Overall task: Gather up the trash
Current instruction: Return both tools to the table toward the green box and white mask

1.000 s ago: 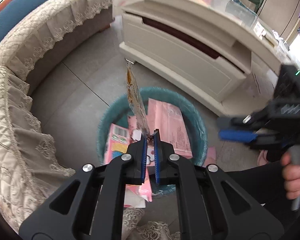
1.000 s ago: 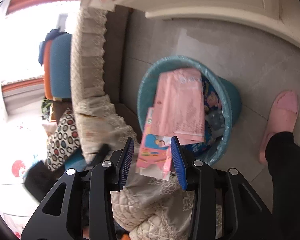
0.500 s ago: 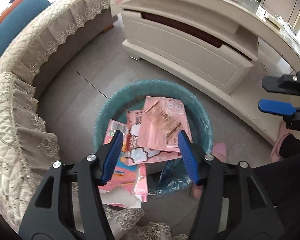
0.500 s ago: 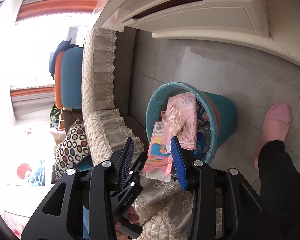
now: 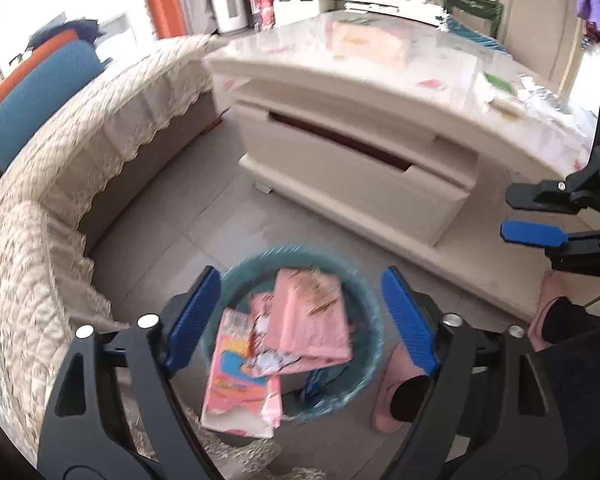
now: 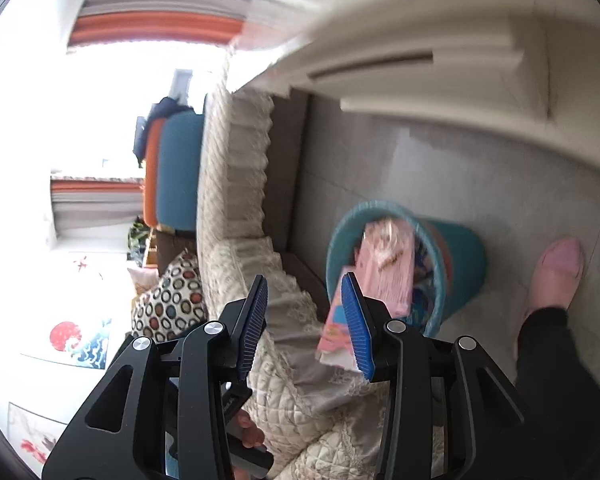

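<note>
Both views are motion-blurred, so I cannot read the print on the wrappers. The left gripper (image 5: 300,320) hangs over the bin (image 5: 364,280), jaws wide, nothing between them. The trash sits low in the frame centre: a pink packet (image 5: 312,320) lies across the bin mouth, and a pink box (image 5: 236,380) leans out over the near rim. What lies under them is hidden.

The right gripper (image 6: 306,324) has its jaws moderately apart and empty. Its right finger covers part of the box, and the sofa (image 6: 236,200) fills the centre. The floor (image 5: 172,216) between sofa and cabinet (image 5: 360,168) is bare tile. A pink slipper (image 6: 556,276) stands beside the bin.
</note>
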Tool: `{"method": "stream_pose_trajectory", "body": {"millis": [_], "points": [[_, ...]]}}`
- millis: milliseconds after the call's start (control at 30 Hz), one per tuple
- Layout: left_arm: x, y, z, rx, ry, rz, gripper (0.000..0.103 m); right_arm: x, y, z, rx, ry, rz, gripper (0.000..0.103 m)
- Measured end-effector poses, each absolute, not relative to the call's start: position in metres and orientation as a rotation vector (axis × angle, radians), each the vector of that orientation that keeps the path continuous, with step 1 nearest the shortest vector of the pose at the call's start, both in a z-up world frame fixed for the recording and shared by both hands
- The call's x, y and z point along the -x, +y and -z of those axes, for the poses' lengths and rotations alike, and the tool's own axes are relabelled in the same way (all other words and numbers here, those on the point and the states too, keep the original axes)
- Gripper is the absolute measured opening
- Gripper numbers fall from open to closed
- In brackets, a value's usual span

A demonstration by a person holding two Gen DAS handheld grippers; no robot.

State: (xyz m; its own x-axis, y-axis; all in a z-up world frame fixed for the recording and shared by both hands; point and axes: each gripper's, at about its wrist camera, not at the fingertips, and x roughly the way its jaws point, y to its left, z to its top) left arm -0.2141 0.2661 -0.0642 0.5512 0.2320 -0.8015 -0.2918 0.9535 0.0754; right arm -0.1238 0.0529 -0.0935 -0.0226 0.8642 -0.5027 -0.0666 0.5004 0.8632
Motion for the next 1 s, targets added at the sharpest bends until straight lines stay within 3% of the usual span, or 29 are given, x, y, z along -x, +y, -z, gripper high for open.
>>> {"method": "stream_pose_trajectory", "body": {"millis": [300,400,500,533,767,1000], "points": [[0.146,0.187,0.037,-0.011,0.889,-0.143,0.083,0.080,-0.044,0.035,-0.814,1.225,-0.741,0.045],[0.120,0.163,0.028,-0.021,0.877,-0.096,0.090,0.066,-0.084,0.020,-0.820,1.174,-0.676,0.049],[0.096,0.143,0.020,-0.022,0.872,-0.052,0.095,0.050,-0.123,0.006,-0.809,1.133,-0.584,0.061],[0.086,0.136,0.018,-0.030,0.872,-0.045,0.096,0.044,-0.141,0.001,-0.814,1.108,-0.534,0.070],[0.015,0.098,0.024,-0.066,0.921,0.015,0.096,-0.007,-0.214,-0.008,-0.814,1.047,-0.365,0.073],[-0.042,0.074,0.048,-0.095,0.975,0.040,0.096,-0.060,-0.239,0.029,-0.775,1.068,-0.268,0.073]]}}
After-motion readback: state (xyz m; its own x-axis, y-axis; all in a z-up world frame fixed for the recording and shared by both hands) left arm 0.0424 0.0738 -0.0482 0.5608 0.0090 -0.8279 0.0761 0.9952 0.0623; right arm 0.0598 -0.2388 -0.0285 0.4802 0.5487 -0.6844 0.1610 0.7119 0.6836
